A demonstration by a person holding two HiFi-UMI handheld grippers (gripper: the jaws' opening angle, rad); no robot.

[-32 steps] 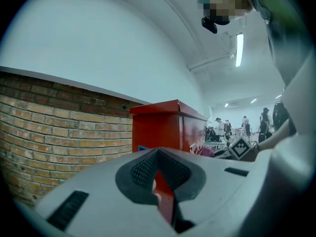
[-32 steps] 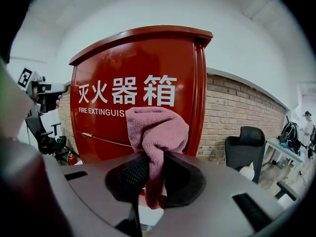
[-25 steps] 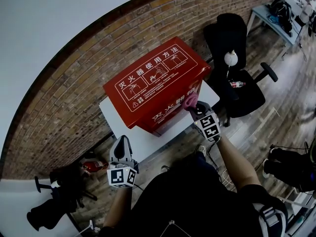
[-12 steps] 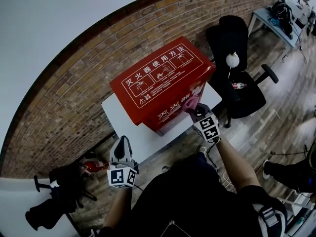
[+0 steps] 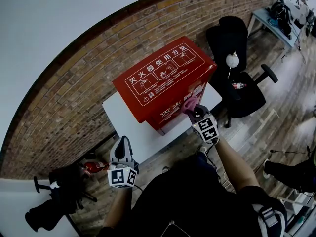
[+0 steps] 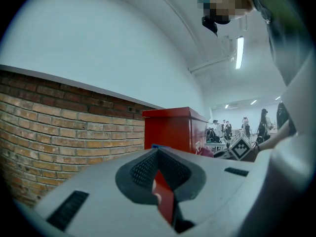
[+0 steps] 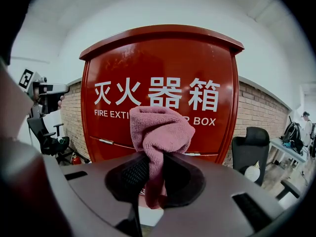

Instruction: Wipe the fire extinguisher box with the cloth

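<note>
The red fire extinguisher box [image 5: 165, 78] stands on a white table [image 5: 121, 120] against the brick wall. Its front face with white lettering [image 7: 158, 88] fills the right gripper view. My right gripper [image 5: 196, 111] is shut on a pink cloth [image 5: 189, 103], which it holds against the lower right of the box's front face. The cloth [image 7: 160, 130] bunches up out of the jaws. My left gripper [image 5: 122, 148] hangs low at the left, off the table's front corner and away from the box. In the left gripper view that gripper [image 6: 159, 172] is shut, and I see nothing held in it.
A black office chair [image 5: 237, 90] stands right of the table, with a white object [image 5: 232, 59] and a small bottle [image 5: 237, 85] on it. A small red extinguisher [image 5: 91, 167] and black gear [image 5: 52, 206] lie on the floor at left. Another table [image 5: 271, 16] is far right.
The cloth in the right gripper has shifted slightly along the box's front face, and the head view has moved a little. The left gripper has stayed put.
</note>
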